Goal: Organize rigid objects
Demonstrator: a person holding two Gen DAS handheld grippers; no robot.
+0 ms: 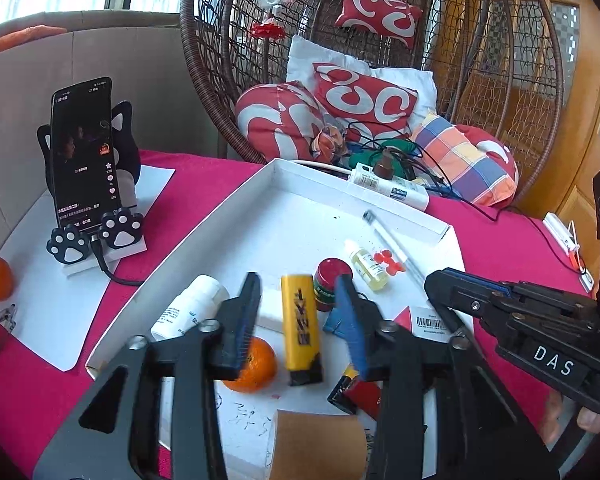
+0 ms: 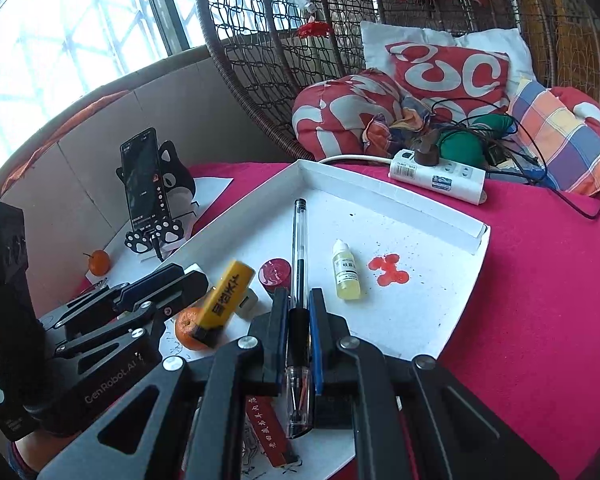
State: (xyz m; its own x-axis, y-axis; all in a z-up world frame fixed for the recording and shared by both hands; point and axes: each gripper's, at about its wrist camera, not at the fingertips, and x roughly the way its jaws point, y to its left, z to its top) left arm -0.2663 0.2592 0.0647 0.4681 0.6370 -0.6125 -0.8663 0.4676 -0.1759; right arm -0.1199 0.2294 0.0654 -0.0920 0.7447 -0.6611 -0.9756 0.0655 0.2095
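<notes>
Pink cloth covered the table, and on it lay a shallow white cardboard tray, the landmark for all else. Over the tray's near side the left gripper stood with jaws apart around a yellow rectangular lighter, pads clear of it. Beside it the right gripper was clamped on a clear plastic ballpoint pen that pointed toward the tray's far rim.

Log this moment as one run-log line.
left gripper: open around yellow lighter | right gripper: shut on clear pen | over white tray
</notes>
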